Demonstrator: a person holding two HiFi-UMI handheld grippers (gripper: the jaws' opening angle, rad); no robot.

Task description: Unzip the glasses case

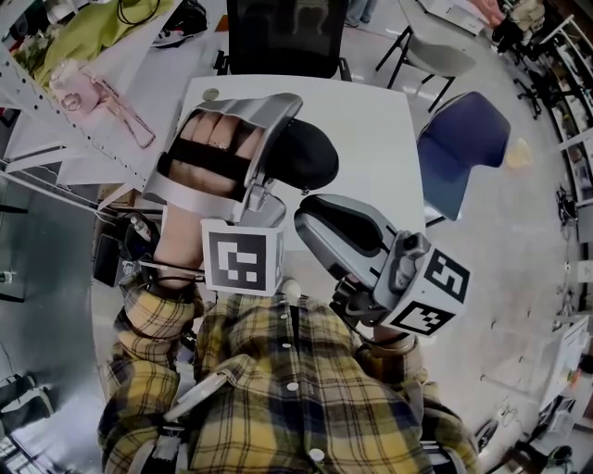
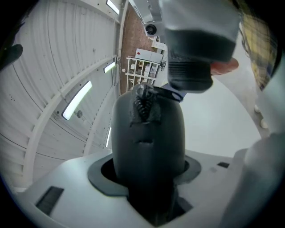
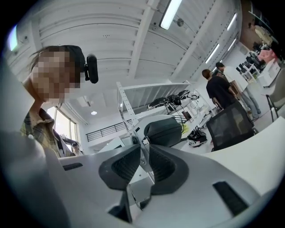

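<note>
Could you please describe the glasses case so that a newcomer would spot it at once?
Above the white table, the left gripper clamps the glasses case while the right gripper pinches its zipper pull. Unlike the pale grey grippers beside it, it is a matte black, egg-shaped shell.

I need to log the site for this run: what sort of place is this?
Likely an open-plan lab or workshop office: a white table with a black office chair at it, stocked shelving, and strip lights on a high ribbed ceiling.
</note>
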